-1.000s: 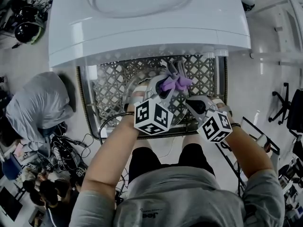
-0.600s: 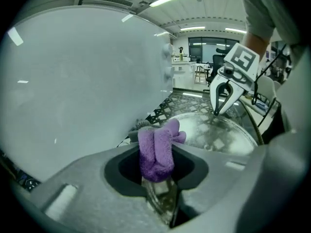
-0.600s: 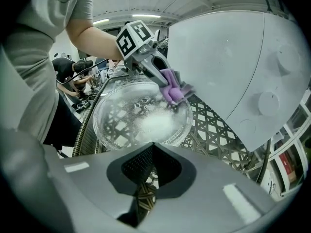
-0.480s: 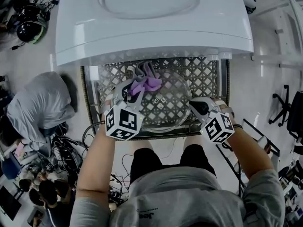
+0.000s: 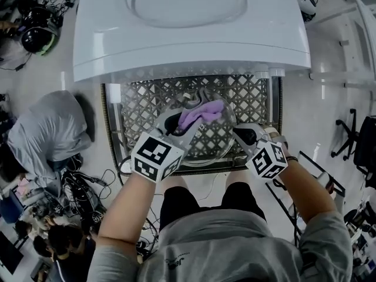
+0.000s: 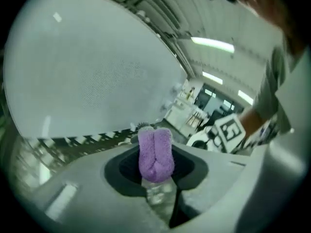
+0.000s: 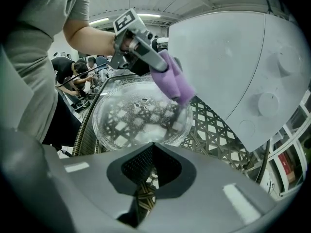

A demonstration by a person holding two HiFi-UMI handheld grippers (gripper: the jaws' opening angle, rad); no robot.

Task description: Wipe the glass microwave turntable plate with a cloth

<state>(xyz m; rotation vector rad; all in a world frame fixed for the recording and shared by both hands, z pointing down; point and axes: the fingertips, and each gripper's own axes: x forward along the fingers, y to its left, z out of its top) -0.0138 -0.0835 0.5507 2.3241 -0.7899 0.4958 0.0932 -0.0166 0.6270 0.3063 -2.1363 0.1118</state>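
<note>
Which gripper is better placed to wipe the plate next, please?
Left. The left gripper is shut on the cloth, already at the far rim of the plate. The right gripper has no cloth; it appears to pinch the near rim, steadying the plate.

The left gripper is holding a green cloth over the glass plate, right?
Not quite. The cloth is purple, not green; the left gripper view shows it plainly. The rest is right: the left gripper holds it over the glass plate.
</note>
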